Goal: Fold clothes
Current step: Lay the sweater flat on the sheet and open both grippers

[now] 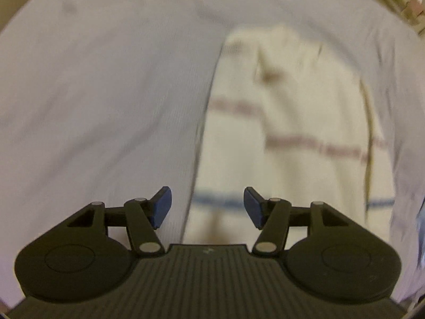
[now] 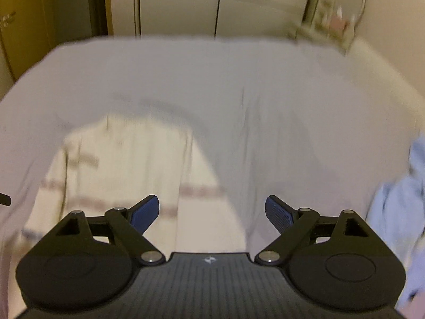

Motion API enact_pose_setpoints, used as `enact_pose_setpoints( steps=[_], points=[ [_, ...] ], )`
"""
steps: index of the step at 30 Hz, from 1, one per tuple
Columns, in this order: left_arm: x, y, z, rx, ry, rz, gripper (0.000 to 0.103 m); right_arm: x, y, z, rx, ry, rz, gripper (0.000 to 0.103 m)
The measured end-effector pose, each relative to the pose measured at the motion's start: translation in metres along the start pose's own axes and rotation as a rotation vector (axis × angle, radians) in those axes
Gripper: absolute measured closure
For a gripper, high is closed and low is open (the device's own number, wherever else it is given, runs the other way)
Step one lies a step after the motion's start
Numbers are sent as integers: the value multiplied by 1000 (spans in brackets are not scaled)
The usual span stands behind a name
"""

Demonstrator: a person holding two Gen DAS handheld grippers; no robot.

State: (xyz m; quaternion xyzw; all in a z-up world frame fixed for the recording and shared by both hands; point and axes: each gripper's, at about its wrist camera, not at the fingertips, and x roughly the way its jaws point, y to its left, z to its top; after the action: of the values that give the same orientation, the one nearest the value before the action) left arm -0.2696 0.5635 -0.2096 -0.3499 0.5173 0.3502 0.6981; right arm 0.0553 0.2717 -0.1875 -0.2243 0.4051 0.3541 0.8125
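A cream garment (image 1: pixel 287 122) with reddish and blue stripes lies partly folded on a pale lilac sheet (image 1: pixel 106 93). My left gripper (image 1: pixel 207 207) is open and empty, held above the garment's left edge. In the right wrist view the same cream garment (image 2: pixel 127 164) lies at the lower left. My right gripper (image 2: pixel 212 214) is open and empty, above the garment's right edge and the sheet (image 2: pixel 239 93). Both views are blurred by motion.
A light blue garment (image 2: pixel 398 207) lies crumpled at the right edge of the sheet. Pale cupboard doors (image 2: pixel 180 5) stand behind the surface, with a cluttered shelf (image 2: pixel 334 21) at the back right. A wooden door (image 2: pixel 24 26) is at the far left.
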Motion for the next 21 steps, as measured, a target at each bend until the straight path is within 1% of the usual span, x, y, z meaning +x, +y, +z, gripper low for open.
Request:
enact_pose_setpoints(
  steps=[3,4,5,8,10,13,15,18,19,20,21],
  points=[
    [0,15,-59,-36,54,12,47,-3,1,-63,4,100,36,15],
    [13,12,-73,-49,69,19,47,-4,0,-81,5,135,47,15],
    [15,17,-88,-61,83,29,47,-3,-2,-93,3,168,54,16],
    [17,14,-117,-84,115,50,46,-1,-10,-128,-11,253,69,17],
    [13,9,-137,-90,129,50,46,2,-7,-154,-55,284,91,17],
    [7,-4,-162,-66,132,50,46,-6,5,-183,-175,293,125,18],
    [1,-14,-180,-50,136,56,46,-7,18,-202,-270,289,142,21],
    [-2,-21,-197,-43,141,60,46,-5,38,-228,-435,251,146,25],
    [-3,-23,-202,-44,141,61,46,-3,44,-236,-491,236,138,29],
    [-4,-25,-206,-46,140,64,46,0,51,-243,-546,222,116,37],
    [-8,-26,-210,-47,138,67,46,4,55,-249,-592,213,90,41]
  ],
)
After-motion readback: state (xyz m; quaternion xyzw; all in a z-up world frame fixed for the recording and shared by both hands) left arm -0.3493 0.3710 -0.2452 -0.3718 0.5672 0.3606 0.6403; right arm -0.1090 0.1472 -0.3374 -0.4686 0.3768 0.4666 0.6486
